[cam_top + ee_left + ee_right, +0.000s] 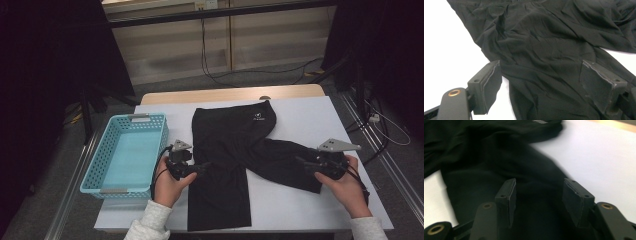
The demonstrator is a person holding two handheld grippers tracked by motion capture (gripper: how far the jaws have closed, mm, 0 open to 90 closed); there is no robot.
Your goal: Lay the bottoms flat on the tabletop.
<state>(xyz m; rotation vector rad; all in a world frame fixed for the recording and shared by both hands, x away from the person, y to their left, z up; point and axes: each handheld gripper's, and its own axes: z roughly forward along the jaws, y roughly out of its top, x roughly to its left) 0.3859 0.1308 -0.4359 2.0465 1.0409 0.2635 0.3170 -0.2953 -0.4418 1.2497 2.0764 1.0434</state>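
One white sheet (310, 120) was spread over a wooden table (225, 94), which stood on a grey floor before a pale panelled wall with dangling cables. One turquoise plastic basket (125, 152) was set at the sheet's left edge. One pair of black trousers (235, 145) was laid across the middle, its legs splayed. Two grippers were counted: the left gripper (202, 167) was held unclenched at one leg's edge, and the right gripper (302, 162) was held released over the other leg.
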